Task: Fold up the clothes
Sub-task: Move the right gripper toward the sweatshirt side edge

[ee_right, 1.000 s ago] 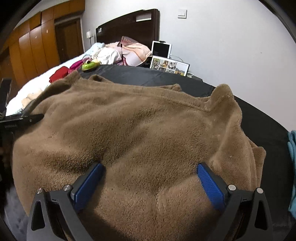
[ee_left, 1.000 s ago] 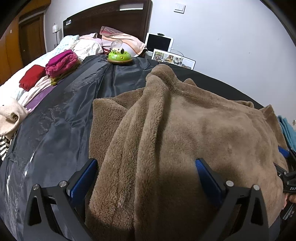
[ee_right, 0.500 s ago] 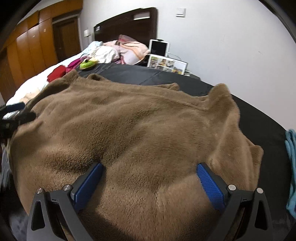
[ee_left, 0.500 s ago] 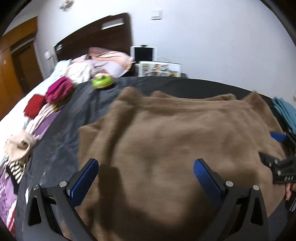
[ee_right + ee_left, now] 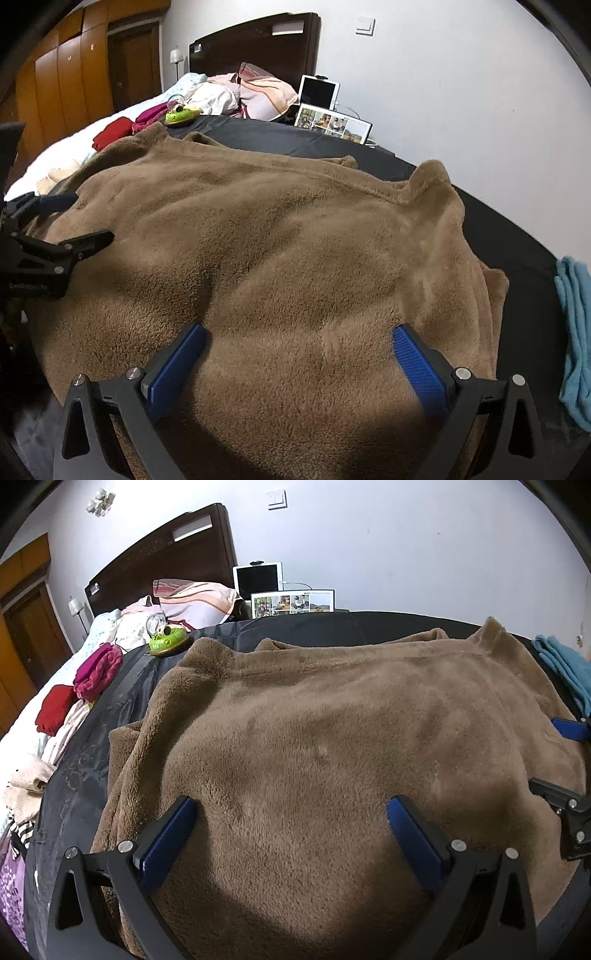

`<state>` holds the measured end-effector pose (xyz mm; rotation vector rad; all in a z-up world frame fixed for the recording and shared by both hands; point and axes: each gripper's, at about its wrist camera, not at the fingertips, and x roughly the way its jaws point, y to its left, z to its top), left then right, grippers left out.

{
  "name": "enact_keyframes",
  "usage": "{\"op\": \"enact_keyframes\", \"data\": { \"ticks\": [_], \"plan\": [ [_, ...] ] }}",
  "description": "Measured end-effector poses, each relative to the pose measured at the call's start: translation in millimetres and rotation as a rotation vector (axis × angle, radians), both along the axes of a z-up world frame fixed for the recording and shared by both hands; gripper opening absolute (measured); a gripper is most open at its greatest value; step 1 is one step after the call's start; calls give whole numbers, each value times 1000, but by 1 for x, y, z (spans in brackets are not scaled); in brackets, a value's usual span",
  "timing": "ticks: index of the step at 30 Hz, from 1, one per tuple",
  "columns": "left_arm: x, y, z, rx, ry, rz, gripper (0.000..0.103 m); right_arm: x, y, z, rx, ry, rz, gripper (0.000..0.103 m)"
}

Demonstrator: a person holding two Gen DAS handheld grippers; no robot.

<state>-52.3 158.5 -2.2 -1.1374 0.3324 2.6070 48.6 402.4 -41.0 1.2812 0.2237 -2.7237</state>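
A brown fleece garment (image 5: pixel 332 731) lies spread out over a black sheet (image 5: pixel 122 698) on the bed; it fills the right wrist view too (image 5: pixel 277 240). My left gripper (image 5: pixel 290 808) hovers open over the garment's near edge, fleece showing between its blue pads. My right gripper (image 5: pixel 299 332) is open in the same way further right along that edge. Each gripper shows at the side of the other's view: the right gripper (image 5: pixel 554 762) at the right edge, the left gripper (image 5: pixel 92 218) at the left edge. Neither holds any fabric.
A green toy (image 5: pixel 166 642) sits on the sheet beyond the garment. Folded pink (image 5: pixel 98 670) and red clothes (image 5: pixel 55 709) lie to the left. A teal cloth (image 5: pixel 574 325) lies to the right. Pillows, a tablet (image 5: pixel 258 576) and a photo frame (image 5: pixel 293 603) stand by the wall.
The garment's raised, bunched fold on the left has dropped and the fleece now lies flat. My left gripper has swung right and pulled back; the right gripper barely moved.
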Motion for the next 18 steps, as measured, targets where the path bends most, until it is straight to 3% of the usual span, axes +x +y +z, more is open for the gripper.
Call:
{"op": "enact_keyframes", "data": {
  "ticks": [18],
  "plan": [
    [4, 0, -1, 7, 12, 0, 103, 4, 0, -4, -7, 30, -9, 102]
  ]
}}
